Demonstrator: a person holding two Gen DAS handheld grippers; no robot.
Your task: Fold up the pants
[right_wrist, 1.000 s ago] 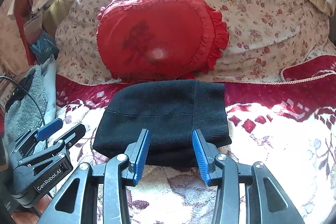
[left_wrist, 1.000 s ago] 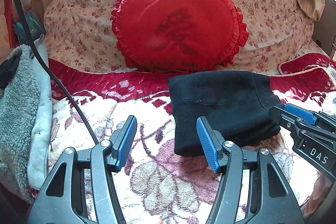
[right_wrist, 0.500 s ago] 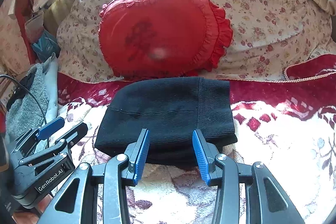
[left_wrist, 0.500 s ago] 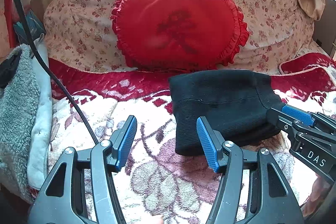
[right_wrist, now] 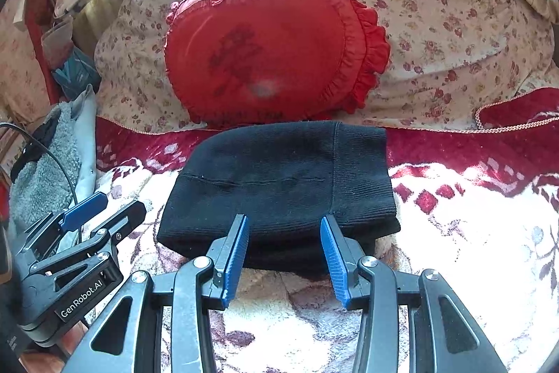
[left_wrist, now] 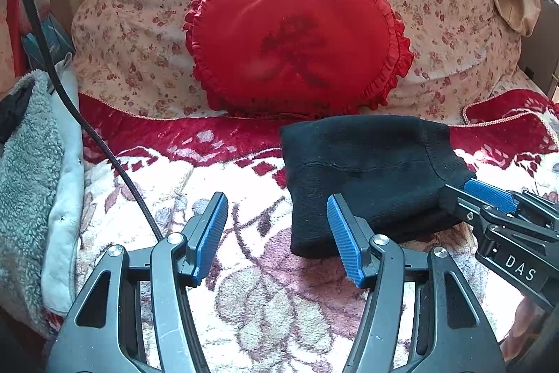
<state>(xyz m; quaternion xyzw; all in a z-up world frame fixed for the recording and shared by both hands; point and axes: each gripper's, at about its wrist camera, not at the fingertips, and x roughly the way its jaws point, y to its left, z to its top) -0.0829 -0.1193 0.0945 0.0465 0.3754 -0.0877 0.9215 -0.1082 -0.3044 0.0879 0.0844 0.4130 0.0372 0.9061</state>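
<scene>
The black knit pants [left_wrist: 370, 177] lie folded into a thick rectangular bundle on the floral blanket, also in the right wrist view [right_wrist: 279, 184]. My left gripper [left_wrist: 276, 233] is open and empty, just in front of the bundle's left corner. My right gripper [right_wrist: 283, 247] is open, its fingers at the bundle's near edge, holding nothing. The right gripper also shows in the left wrist view [left_wrist: 489, 198] at the bundle's right side, and the left gripper shows in the right wrist view [right_wrist: 91, 215].
A red frilled cushion [left_wrist: 293, 48] leans on a large floral pillow [left_wrist: 436, 6] behind the pants. A grey fleece garment [left_wrist: 31, 184] lies at the left edge. A black cable [left_wrist: 87, 128] crosses the blanket's left part.
Both views have shifted slightly; the pants sit a little farther from my right gripper's fingers. Both grippers stay open.
</scene>
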